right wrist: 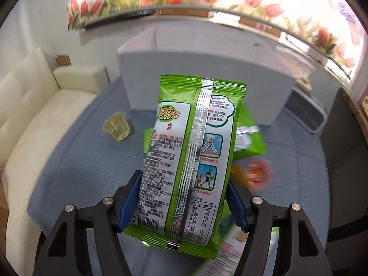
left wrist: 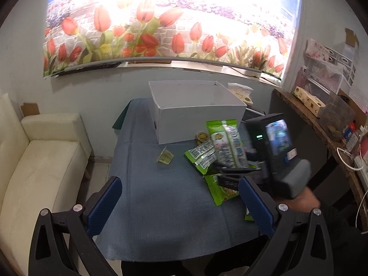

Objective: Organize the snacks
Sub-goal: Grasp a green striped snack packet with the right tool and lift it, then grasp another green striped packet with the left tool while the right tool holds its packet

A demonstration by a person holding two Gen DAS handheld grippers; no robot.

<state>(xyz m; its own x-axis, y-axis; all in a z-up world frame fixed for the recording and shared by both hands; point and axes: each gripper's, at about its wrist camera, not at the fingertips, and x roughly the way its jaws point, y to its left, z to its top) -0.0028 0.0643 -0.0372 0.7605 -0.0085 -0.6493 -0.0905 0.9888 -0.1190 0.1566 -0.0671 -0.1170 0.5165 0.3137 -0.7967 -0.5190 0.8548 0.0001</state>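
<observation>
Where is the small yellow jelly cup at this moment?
The yellow jelly cup lies on the blue tablecloth, in front of the white box, left of the green snack packets; neither gripper touches it.

A home room; cream sofa (left wrist: 41, 161); tulip blind (left wrist: 161, 34).

Two wrist views, shared white box (left wrist: 197, 112) (right wrist: 207, 73).
</observation>
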